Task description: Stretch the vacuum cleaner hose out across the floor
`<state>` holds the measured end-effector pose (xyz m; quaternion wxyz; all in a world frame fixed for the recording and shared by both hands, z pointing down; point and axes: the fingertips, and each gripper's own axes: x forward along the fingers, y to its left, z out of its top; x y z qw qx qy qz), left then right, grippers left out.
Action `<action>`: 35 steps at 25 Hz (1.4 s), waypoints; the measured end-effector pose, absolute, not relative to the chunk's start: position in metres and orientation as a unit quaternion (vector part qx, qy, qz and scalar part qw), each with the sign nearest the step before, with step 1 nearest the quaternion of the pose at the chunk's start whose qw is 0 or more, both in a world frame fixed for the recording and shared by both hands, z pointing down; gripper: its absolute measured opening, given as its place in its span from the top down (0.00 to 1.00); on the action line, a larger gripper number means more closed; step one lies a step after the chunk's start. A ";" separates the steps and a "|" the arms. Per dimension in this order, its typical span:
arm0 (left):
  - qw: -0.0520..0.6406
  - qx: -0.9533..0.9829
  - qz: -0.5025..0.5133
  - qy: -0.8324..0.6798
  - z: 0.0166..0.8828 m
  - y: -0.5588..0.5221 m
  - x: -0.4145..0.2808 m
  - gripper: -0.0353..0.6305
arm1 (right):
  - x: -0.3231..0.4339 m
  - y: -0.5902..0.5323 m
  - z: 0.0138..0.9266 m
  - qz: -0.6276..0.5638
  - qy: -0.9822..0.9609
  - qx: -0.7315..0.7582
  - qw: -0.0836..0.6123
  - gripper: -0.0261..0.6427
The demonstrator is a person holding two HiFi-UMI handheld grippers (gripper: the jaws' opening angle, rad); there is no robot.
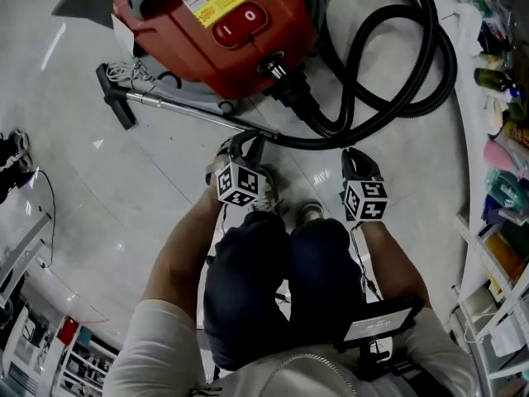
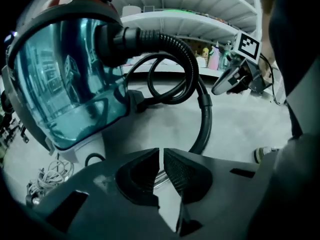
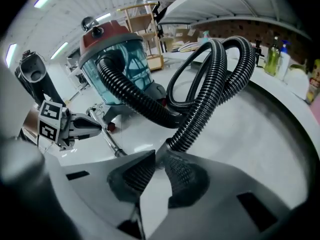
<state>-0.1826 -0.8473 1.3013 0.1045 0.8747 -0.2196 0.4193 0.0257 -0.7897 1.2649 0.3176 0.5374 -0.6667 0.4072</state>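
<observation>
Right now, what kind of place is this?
Probably a shop or stockroom: long white shelves stocked with bottles run along the wall, above a glossy tiled floor where a canister vacuum cleaner stands.

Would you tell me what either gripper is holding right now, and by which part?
Nothing, it seems: the left gripper is shut and empty; the right gripper has jaws barely apart, just short of the hose.

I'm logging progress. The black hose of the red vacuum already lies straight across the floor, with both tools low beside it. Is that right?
Not straight: the head view shows the black hose looped in coils on the floor beside the red vacuum. The left tool and right tool are indeed low beside it.
</observation>
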 end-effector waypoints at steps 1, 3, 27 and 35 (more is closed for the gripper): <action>0.092 0.877 0.425 -0.204 1.309 -0.844 -0.180 0.94 | 0.029 -0.789 1.271 0.408 -0.663 0.541 0.317 0.87; 0.068 0.883 0.433 -0.169 1.320 -0.836 -0.173 0.88 | 0.034 -0.786 1.280 0.412 -0.657 0.549 0.310 0.78; 0.038 0.889 0.455 -0.023 1.369 -0.810 -0.156 0.70 | 0.046 -0.827 1.300 0.479 -0.653 0.545 0.217 0.59; 0.041 0.905 0.422 -0.036 1.330 -0.806 -0.134 0.70 | 0.041 -0.838 1.243 0.466 -0.670 0.541 0.204 0.62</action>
